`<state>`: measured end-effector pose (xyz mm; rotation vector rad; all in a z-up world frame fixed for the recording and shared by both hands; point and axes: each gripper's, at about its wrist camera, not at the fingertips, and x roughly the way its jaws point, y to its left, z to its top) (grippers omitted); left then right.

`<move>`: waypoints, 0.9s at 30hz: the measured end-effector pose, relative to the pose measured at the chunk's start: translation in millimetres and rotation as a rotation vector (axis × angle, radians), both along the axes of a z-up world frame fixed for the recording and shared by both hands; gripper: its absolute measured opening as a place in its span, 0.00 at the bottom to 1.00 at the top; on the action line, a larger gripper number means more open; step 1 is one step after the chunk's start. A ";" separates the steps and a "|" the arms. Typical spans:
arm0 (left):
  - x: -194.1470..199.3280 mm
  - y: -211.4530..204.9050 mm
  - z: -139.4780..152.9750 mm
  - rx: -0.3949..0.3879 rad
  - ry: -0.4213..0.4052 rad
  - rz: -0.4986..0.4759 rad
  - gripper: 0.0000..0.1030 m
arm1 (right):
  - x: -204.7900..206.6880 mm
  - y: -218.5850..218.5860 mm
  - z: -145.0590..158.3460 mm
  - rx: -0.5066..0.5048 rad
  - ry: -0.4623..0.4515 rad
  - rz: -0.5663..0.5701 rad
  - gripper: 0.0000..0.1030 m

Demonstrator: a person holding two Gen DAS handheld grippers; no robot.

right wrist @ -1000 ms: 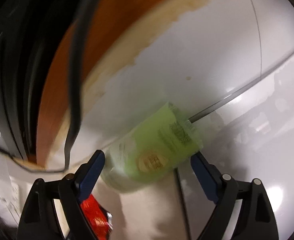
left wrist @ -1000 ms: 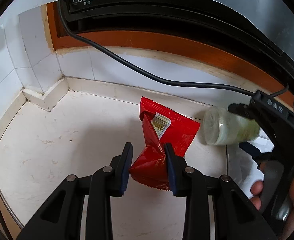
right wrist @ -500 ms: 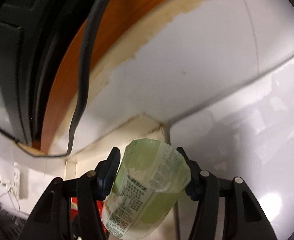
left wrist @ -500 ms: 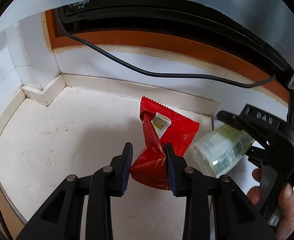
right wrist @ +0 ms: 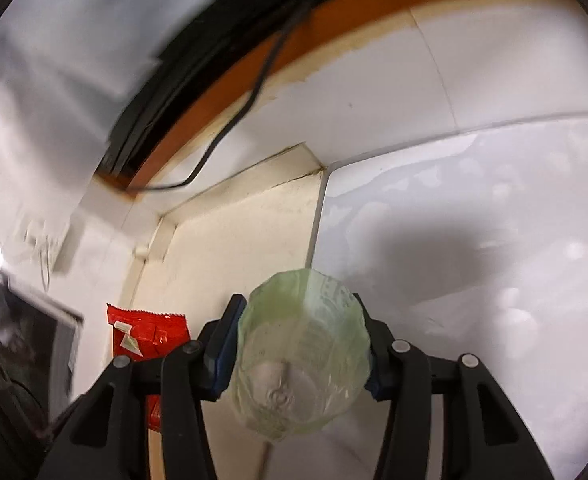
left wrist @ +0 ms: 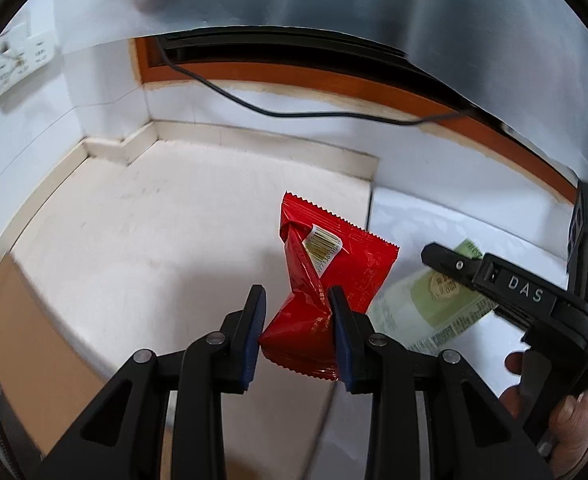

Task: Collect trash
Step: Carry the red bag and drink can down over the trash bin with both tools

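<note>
Your left tool (left wrist: pixel 296 330) is clamped on the red snack wrapper (left wrist: pixel 326 276), both pads pinching its crumpled lower half. The wrapper stands up between the fingers, barcode flap facing the camera, lifted clear of the cream table (left wrist: pixel 133 232) below.

Your right tool (right wrist: pixel 296 342) has its jaws closing on the green-labelled plastic cup (right wrist: pixel 300 364). Both blue pads press its sides and the thin wall looks squashed in. The cup's closed bottom faces the right wrist camera. In the left wrist view the same cup (left wrist: pixel 434 308) lies tilted in that tool, just right of the wrapper, over the glossy white surface (left wrist: pixel 434 220). Your right hand (left wrist: pixel 554 412) shows on the handle at the frame edge.

Behind both: a white tiled wall (left wrist: pixel 294 108), an orange wood strip (left wrist: pixel 334 84) with a black frame above it, and a black cable (left wrist: pixel 294 114) sagging across the tiles. A brown cardboard edge (left wrist: pixel 33 340) sits low left, blurred.
</note>
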<state>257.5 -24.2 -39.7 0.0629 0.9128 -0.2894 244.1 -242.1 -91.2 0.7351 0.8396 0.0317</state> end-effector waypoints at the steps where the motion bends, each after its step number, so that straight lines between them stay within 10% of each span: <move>1: -11.3 -0.9 0.9 0.006 -0.002 0.010 0.29 | -7.8 0.0 6.3 -0.015 -0.008 0.024 0.48; 27: -263.2 -0.5 19.0 0.070 -0.028 0.268 0.29 | -194.0 38.8 73.7 -0.282 -0.228 0.484 0.46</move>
